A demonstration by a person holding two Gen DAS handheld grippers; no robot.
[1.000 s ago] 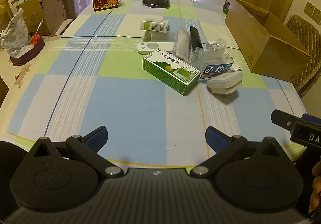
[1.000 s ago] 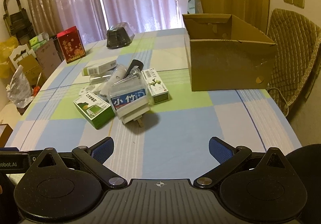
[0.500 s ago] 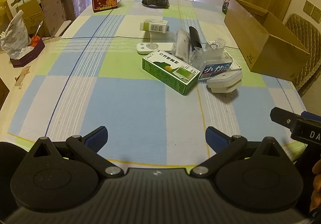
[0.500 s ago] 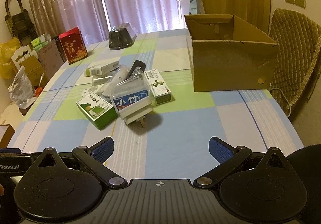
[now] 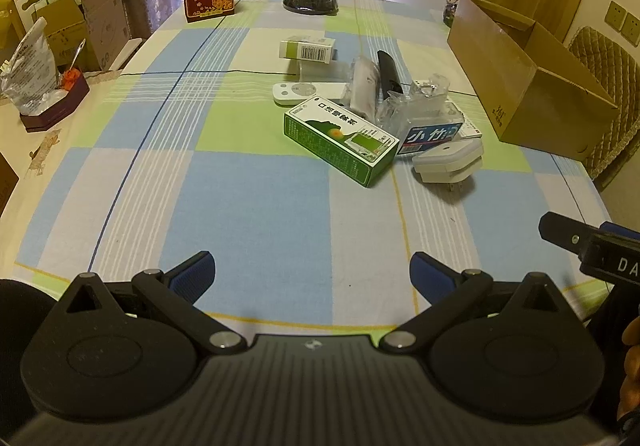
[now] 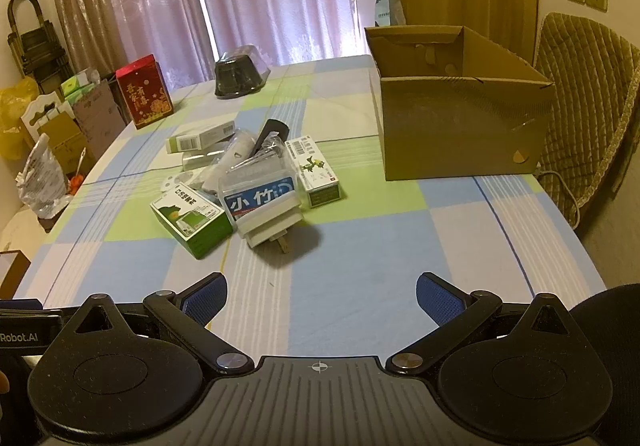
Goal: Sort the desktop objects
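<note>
Desktop objects (image 6: 248, 182) lie heaped on the counter (image 6: 360, 286) — lower items half-hidden; both tongs, left (image 5: 312, 274) and right (image 6: 320, 296), gape empty.

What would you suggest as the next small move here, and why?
Probably ease the right gripper forward toward the white plug adapter. Both grippers are open and empty, the adapter lies nearest at the pile's front edge, and the open cardboard box stands on that side.
</note>
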